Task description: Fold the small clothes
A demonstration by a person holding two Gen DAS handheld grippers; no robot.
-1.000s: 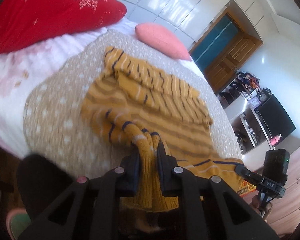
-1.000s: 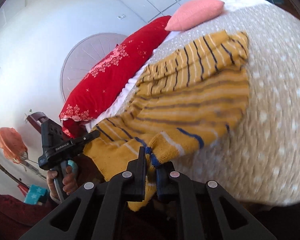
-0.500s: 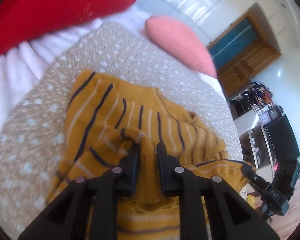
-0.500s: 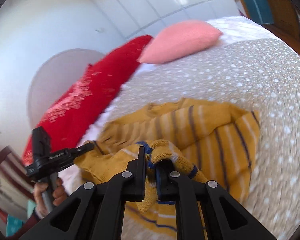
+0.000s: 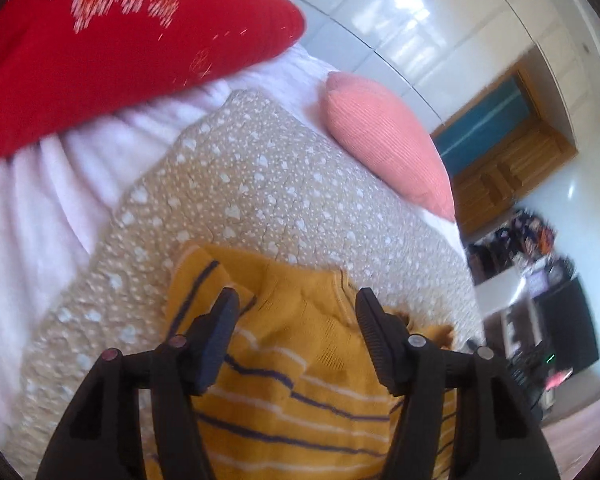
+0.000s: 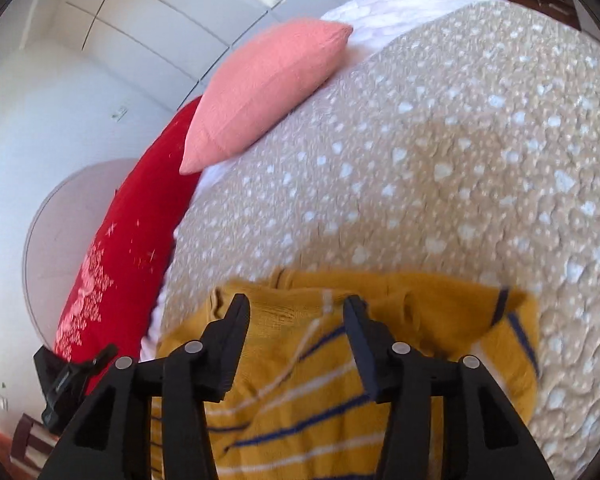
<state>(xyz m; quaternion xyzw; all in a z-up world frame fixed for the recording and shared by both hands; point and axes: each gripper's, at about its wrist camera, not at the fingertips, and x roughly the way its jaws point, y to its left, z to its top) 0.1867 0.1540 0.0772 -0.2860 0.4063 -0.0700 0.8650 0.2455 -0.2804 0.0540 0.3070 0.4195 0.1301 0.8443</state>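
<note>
A mustard-yellow knit sweater [image 5: 300, 352] with navy and white stripes lies folded over on the beige dotted bedspread [image 5: 252, 184]. My left gripper [image 5: 296, 304] hangs just above its far edge, jaws opening, pads apart from the knit. In the right wrist view the same sweater [image 6: 340, 380] spreads under my right gripper [image 6: 296, 308], whose jaws are also opening with fabric below them and nothing pinched. The left gripper's body [image 6: 66, 380] shows at the lower left of that view.
A red pillow [image 5: 112, 52] and a pink cushion [image 5: 384, 140] lie at the head of the bed, past the sweater. White sheet [image 5: 36, 216] shows on the left. A wooden door [image 5: 508, 160] and dark furniture [image 5: 552, 320] stand beyond the bed's right side.
Both grippers carried the sweater's near edge forward over the garment, folding it, then opened and let the knit drop onto the lower layer.
</note>
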